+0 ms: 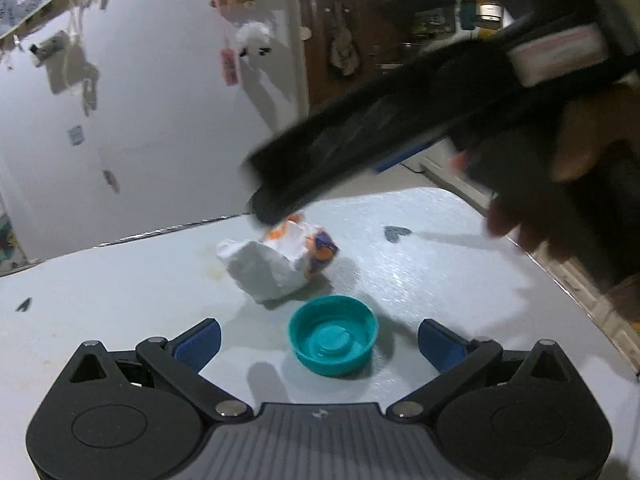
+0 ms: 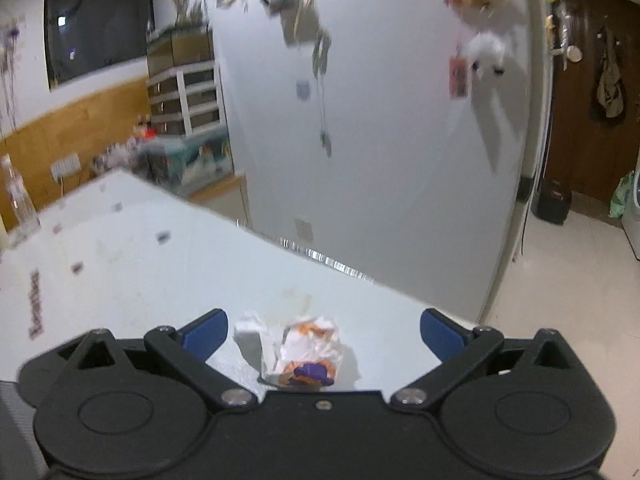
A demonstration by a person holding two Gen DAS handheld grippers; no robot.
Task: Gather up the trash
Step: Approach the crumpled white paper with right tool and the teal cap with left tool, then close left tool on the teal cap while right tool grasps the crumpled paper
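Observation:
A teal bottle cap lies upside down on the white table, between the blue fingertips of my left gripper, which is open around it. Just beyond sits a crumpled white wrapper with orange and purple print. The right gripper's black body reaches in from the upper right, its tip just above that wrapper. In the right wrist view the crumpled wrapper lies between the spread blue fingers of my right gripper, open and close over it.
A white wall with hanging decorations stands right behind the table's far edge. A clear bottle stands at the table's far left. The table carries small printed marks. A tiled floor and a brown door lie to the right. A person's hand holds the right gripper.

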